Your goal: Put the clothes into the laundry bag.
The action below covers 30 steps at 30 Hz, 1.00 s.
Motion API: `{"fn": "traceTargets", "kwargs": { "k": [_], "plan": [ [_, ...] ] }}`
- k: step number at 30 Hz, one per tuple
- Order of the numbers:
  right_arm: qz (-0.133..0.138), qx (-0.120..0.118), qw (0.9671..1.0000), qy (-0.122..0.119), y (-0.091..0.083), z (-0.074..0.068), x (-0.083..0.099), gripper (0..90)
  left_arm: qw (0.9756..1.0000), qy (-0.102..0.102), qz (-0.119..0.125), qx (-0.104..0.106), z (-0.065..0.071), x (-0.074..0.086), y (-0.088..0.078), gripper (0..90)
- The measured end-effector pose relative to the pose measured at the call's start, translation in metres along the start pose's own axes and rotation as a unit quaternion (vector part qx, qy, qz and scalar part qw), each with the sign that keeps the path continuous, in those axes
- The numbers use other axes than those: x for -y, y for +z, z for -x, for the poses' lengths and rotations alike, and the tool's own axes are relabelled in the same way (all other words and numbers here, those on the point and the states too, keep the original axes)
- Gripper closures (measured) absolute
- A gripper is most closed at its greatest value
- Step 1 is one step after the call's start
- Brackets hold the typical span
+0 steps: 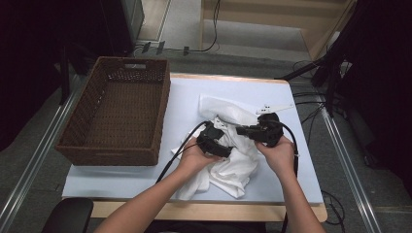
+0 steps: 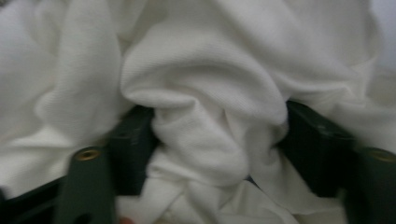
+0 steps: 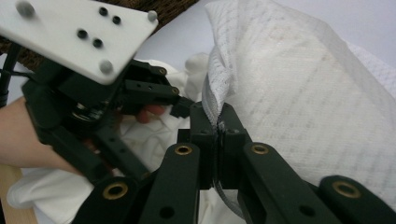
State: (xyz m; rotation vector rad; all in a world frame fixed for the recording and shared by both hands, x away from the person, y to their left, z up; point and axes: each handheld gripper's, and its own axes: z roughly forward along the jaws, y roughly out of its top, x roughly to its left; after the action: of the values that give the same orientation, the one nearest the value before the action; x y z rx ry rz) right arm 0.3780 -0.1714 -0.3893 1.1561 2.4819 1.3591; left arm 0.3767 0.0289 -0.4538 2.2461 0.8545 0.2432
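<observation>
High view: both grippers meet over the white garment (image 1: 233,167). Right gripper (image 3: 217,128) clamps a mesh laundry bag's (image 3: 299,93) zipper edge; left gripper (image 2: 219,135) straddles bunched fabric, pads apparently not pressing.

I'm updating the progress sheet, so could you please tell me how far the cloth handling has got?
Done: the right tool is shut on the edge of the mesh cloth. In hand: the left tool straddles a fold of the white garment, not clearly clamped. Left: the wicker basket holds nothing visible, and both fabrics lie crumpled on the table.
</observation>
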Motion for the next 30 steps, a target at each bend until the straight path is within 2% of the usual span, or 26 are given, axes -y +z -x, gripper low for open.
{"fn": "traceTargets", "kwargs": {
  "k": [1,3,4,5,6,7,8,9,10,11,12,15,17,19,20,22,24,27,28,30],
  "plan": [
    [0.001,-0.002,1.0,-0.003,0.001,0.0,0.0,89.1,1.0,-0.001,0.007,-0.001,-0.001,0.001,0.001,45.7],
    [0.001,-0.005,1.0,-0.001,0.002,-0.002,-0.001,88.9,1.0,-0.001,0.004,0.002,-0.005,-0.001,0.001,58.5],
    [0.002,-0.007,1.0,-0.002,0.003,-0.002,-0.001,88.9,0.9999,0.012,-0.003,-0.001,-0.006,-0.001,0.001,65.5],
    [0.004,-0.01,0.9999,-0.005,0.003,-0.004,-0.001,88.9,0.9999,0.014,0.0,0.0,-0.006,-0.001,0.001,72.1],
    [0.004,-0.008,0.9999,-0.009,0.003,-0.005,-0.002,88.8,0.9999,0.015,-0.001,0.005,-0.007,0.0,0.0,76.5],
    [0.006,-0.008,0.9999,-0.011,0.003,-0.007,-0.002,88.8,0.9998,0.006,-0.002,0.018,-0.01,0.001,-0.001,78.6],
    [0.006,-0.008,0.9999,-0.014,0.003,-0.008,-0.003,88.8,0.9996,-0.006,-0.001,0.029,-0.013,0.002,-0.003,79.8],
    [0.008,-0.008,0.9998,-0.018,0.002,-0.009,-0.004,88.8,0.9983,-0.028,0.001,0.052,-0.018,0.004,-0.008,80.6],
    [0.01,-0.008,0.9997,-0.021,0.0,-0.01,-0.004,88.9,0.9968,-0.04,0.003,0.069,-0.021,0.004,-0.013,81.0],
    [0.01,-0.007,0.9997,-0.022,-0.001,-0.011,-0.005,88.9,0.995,-0.051,0.009,0.085,-0.023,0.005,-0.021,81.2],
    [0.014,-0.009,0.9996,-0.023,-0.003,-0.012,-0.006,88.9,0.994,-0.054,0.018,0.094,-0.024,0.004,-0.029,81.3],
    [0.023,-0.012,0.9993,-0.026,-0.007,-0.017,-0.01,88.9,0.9929,-0.044,0.043,0.102,-0.021,-0.002,-0.057,81.3],
    [0.03,-0.013,0.9989,-0.033,-0.01,-0.024,-0.015,88.9,0.9923,-0.047,0.049,0.103,-0.021,-0.006,-0.065,81.3],
    [0.036,-0.014,0.9985,-0.038,-0.013,-0.029,-0.017,88.9,0.9931,-0.04,0.056,0.095,-0.022,-0.011,-0.073,81.3],
    [0.04,-0.013,0.9984,-0.039,-0.013,-0.03,-0.019,88.9,0.9929,-0.043,0.056,0.096,-0.023,-0.014,-0.074,81.3],
    [0.037,-0.015,0.9985,-0.038,-0.013,-0.032,-0.019,89.0,0.9936,-0.04,0.062,0.085,-0.022,-0.019,-0.074,81.3],
    [0.036,-0.016,0.9986,-0.035,-0.014,-0.031,-0.019,89.1,0.9949,-0.034,0.053,0.078,-0.022,-0.024,-0.07,81.2],
    [0.037,-0.03,0.9986,-0.025,-0.013,-0.028,-0.019,89.3,0.9956,-0.034,0.034,0.081,-0.021,-0.028,-0.056,81.2],
    [0.035,-0.029,0.9987,-0.025,-0.012,-0.028,-0.019,89.2,0.9959,-0.03,0.034,0.078,-0.018,-0.029,-0.05,81.2],
    [0.031,-0.031,0.9987,-0.027,-0.011,-0.027,-0.018,89.3,0.9955,-0.034,0.031,0.083,-0.016,-0.032,-0.041,81.1]
  ]
}}
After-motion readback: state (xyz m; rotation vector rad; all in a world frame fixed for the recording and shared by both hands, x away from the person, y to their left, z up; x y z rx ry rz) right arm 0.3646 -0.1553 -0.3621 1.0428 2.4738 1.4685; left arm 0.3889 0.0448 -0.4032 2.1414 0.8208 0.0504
